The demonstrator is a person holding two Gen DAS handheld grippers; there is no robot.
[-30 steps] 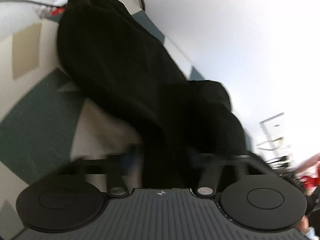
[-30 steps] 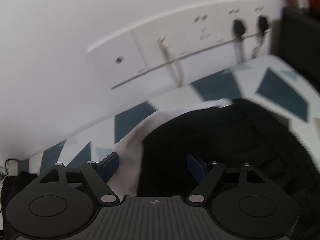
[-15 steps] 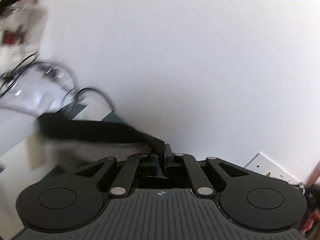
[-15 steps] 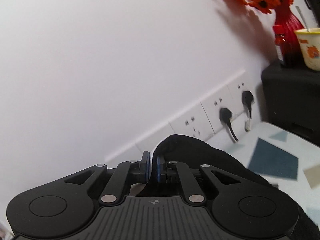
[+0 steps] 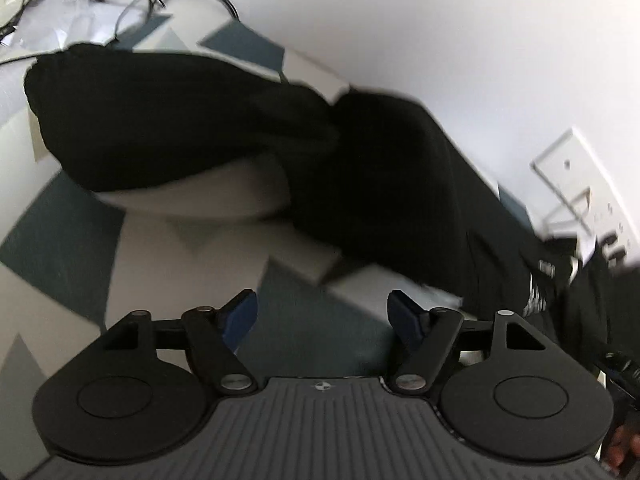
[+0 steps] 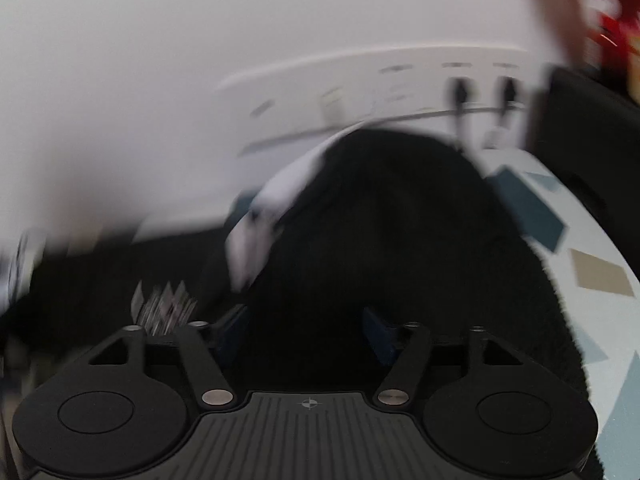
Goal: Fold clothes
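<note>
A patterned tabletop (image 5: 72, 248) against a white wall carries black trousers (image 5: 360, 184). Left gripper (image 5: 322, 316) and right gripper (image 6: 306, 332) jaws gape, empty; the bunched heap risks folding crooked.

Motion blur smeared the right wrist view: the white wall socket strip (image 6: 400, 80) and the red and orange shape (image 6: 600, 12) at the top right edge were unreadable. The black fabric garment (image 5: 240, 128) ran off the left wrist view's right edge.
</note>
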